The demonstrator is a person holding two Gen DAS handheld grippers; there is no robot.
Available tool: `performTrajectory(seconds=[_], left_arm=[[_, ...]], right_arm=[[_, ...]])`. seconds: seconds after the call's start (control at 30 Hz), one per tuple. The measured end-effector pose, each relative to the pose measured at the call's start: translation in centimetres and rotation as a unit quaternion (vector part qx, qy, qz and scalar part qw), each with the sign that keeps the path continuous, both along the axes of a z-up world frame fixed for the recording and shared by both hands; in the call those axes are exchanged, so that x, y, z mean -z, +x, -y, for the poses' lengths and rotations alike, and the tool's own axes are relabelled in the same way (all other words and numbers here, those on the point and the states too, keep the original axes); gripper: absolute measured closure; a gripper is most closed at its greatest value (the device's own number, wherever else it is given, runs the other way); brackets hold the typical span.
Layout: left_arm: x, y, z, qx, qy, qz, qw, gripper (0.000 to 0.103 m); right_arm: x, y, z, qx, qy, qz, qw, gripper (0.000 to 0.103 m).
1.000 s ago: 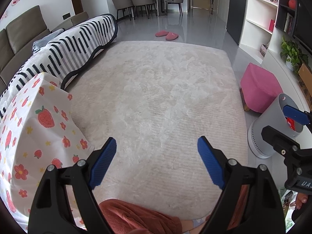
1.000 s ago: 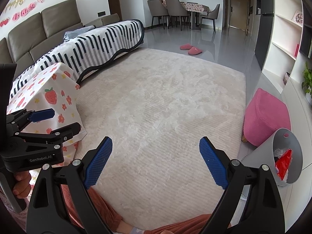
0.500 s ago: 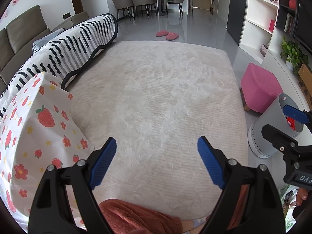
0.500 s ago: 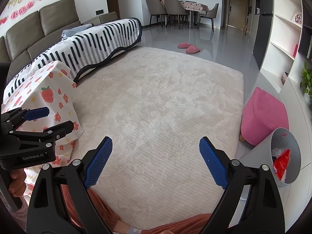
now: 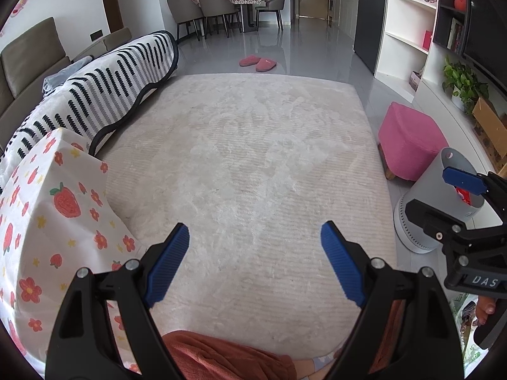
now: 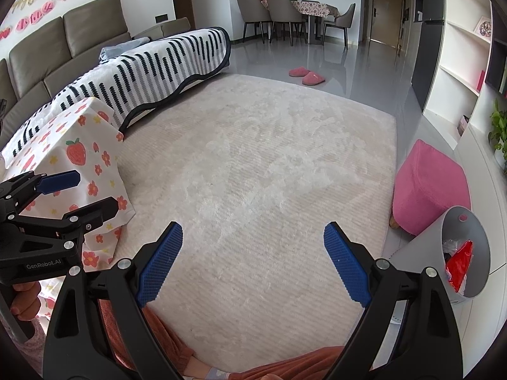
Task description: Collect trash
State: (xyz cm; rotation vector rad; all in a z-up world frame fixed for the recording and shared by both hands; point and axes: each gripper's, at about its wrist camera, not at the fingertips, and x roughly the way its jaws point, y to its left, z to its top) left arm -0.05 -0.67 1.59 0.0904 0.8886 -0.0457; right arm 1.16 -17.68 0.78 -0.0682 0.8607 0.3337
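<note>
A grey round trash bin (image 6: 465, 253) stands at the right edge of the cream rug, with red and clear wrappers (image 6: 458, 267) inside; it also shows in the left wrist view (image 5: 440, 202). My left gripper (image 5: 255, 264) is open and empty above the rug; it also shows in the right wrist view (image 6: 82, 193). My right gripper (image 6: 253, 261) is open and empty above the rug, left of the bin; it also shows in the left wrist view (image 5: 443, 190), in front of the bin. No loose trash shows on the rug.
A cream rug (image 5: 253, 158) fills the middle. A strawberry-print covered table (image 5: 57, 209) is at left, a sofa with a striped throw (image 5: 120, 79) behind it. A pink stool (image 5: 412, 139) stands beside the bin. Pink slippers (image 5: 258, 62) lie beyond the rug. White shelves (image 5: 408, 31) line the right.
The right wrist view has shifted slightly; the bin and the left gripper sit a little lower and further out in it. Both grippers stay open and empty.
</note>
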Motion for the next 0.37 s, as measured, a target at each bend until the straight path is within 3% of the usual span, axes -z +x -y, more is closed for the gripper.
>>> performTrajectory(seconds=[0.37], left_arm=[[0.35,-0.22,0.05,-0.009,0.005,-0.004,0.9999,0.018]], right_arm=[[0.36,-0.19,0.26,-0.001,-0.003,-0.004,1.0,0.016]])
